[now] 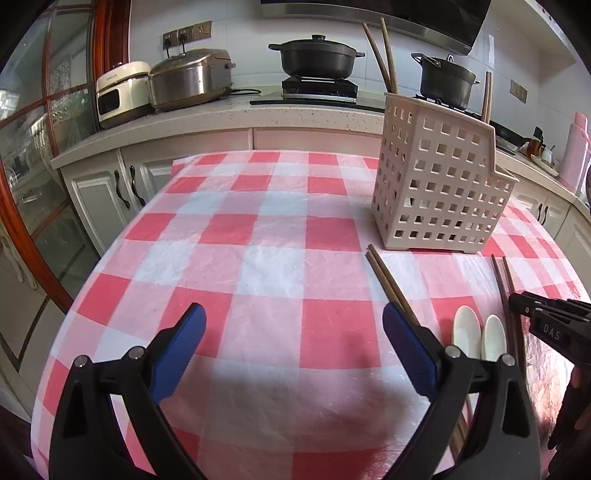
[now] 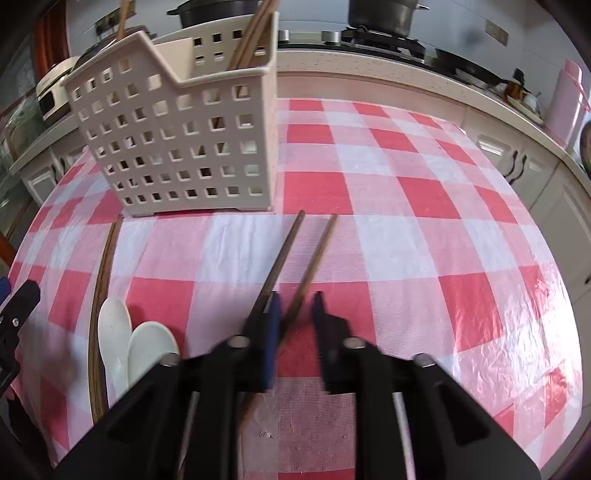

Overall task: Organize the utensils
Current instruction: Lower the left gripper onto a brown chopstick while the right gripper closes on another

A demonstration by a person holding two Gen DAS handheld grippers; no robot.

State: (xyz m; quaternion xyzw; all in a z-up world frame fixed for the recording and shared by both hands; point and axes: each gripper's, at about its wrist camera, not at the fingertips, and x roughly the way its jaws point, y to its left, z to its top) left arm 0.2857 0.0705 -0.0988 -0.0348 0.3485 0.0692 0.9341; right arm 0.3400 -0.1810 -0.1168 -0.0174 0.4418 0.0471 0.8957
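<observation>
A beige perforated utensil basket [image 1: 439,184] [image 2: 177,147] stands on the checked table, with several brown chopsticks [image 2: 255,33] upright in it. In front of it lie a pair of chopsticks [image 1: 391,284], two white spoons [image 1: 467,332] [image 2: 114,332] and a second pair of chopsticks [image 2: 321,251]. My right gripper [image 2: 297,306] [image 1: 515,299] is down over that second pair. Its jaws stand narrow and blurred, with one stick between them against the left pad; a sliver of cloth shows before the right pad. My left gripper [image 1: 293,317] hovers wide open over bare cloth, left of the spoons.
Past the table's far edge runs a kitchen counter [image 1: 229,110] with a rice cooker [image 1: 188,77], black pots [image 1: 314,55] on a hob and a pink bottle [image 1: 576,147]. A glass door [image 1: 33,147] is at the left. A hand shows at the lower right edge of the left wrist view.
</observation>
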